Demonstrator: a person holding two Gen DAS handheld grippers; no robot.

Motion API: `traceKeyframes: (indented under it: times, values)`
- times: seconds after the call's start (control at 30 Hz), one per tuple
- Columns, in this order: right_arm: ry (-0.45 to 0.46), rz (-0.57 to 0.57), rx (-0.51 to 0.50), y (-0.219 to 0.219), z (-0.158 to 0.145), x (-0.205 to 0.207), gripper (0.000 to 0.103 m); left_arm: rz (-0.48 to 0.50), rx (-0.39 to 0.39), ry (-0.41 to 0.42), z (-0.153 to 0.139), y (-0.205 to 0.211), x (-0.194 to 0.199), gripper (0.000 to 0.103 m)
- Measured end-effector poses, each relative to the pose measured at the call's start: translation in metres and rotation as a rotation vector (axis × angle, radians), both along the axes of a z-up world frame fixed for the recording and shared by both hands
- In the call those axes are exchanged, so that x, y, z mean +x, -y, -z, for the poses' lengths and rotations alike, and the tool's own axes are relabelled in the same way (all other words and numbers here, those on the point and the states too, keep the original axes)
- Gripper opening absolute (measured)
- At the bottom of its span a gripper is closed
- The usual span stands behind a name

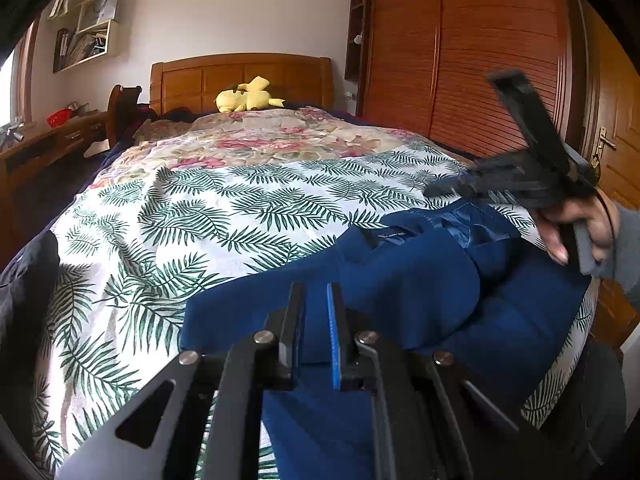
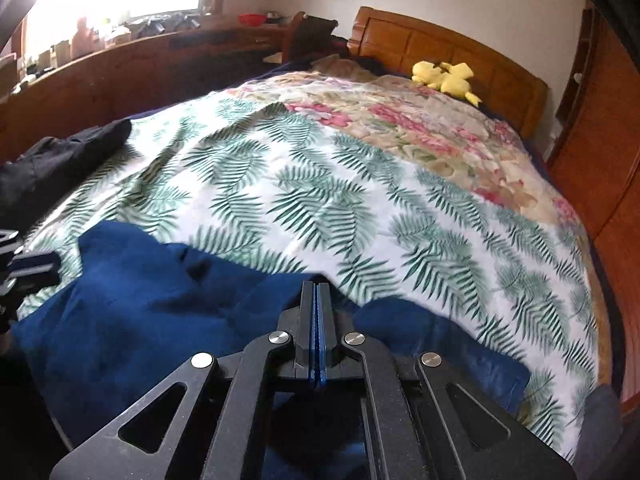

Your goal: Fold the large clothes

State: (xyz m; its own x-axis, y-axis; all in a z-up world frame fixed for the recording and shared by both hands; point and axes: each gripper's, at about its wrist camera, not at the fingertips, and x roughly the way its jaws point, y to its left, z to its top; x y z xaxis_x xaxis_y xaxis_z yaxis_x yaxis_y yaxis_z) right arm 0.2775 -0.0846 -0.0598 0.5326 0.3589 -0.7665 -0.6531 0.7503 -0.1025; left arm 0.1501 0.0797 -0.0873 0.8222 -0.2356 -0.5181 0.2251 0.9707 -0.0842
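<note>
A large dark blue garment lies spread on the near end of the bed, collar and label toward the right in the left wrist view. It also shows in the right wrist view. My left gripper hovers over its near part, jaws slightly apart with blue cloth seen between them; nothing is clearly pinched. My right gripper has its jaws pressed together over the garment's far edge; no cloth shows between them. The right gripper also appears in the left wrist view, held in a hand above the collar.
The bed has a fern-print cover and a floral quilt behind it. A yellow plush toy lies by the wooden headboard. A black garment lies at the bed's left edge. A wooden wardrobe stands right, a desk left.
</note>
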Motion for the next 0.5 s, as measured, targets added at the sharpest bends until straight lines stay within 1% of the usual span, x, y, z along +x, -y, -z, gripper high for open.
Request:
traceKeyframes:
  times: [0.07,0.1,0.13,0.2,0.3,0.33,0.4,0.5]
  values:
    - [-0.024,-0.022,-0.009,0.003,0.005,-0.018,0.023,-0.003,-0.004,0.001,-0.001,-0.002,0.0,0.008]
    - [-0.034,-0.025,-0.009,0.004,0.006,-0.026,0.048,-0.005,-0.005,0.002,-0.001,-0.003,-0.001,0.008]
    - [-0.049,-0.024,0.006,0.006,0.008,-0.035,0.058,-0.006,-0.007,0.004,-0.002,-0.004,-0.001,0.008]
    - [-0.094,-0.013,0.048,0.013,0.011,-0.052,0.059,-0.008,-0.008,0.006,-0.002,-0.005,-0.003,0.008]
    - [-0.161,0.025,0.065,0.019,0.02,-0.07,0.059,-0.013,-0.011,0.007,-0.003,-0.006,-0.003,0.008]
    - [-0.2,0.032,0.085,0.022,0.024,-0.074,0.059,-0.014,-0.011,0.007,-0.003,-0.006,-0.003,0.008]
    - [-0.243,0.045,0.088,0.022,0.034,-0.078,0.059,-0.016,-0.011,0.007,-0.003,-0.005,-0.004,0.008]
    - [-0.288,0.047,0.113,0.017,0.046,-0.079,0.059,-0.014,-0.011,0.008,-0.003,-0.006,-0.004,0.008]
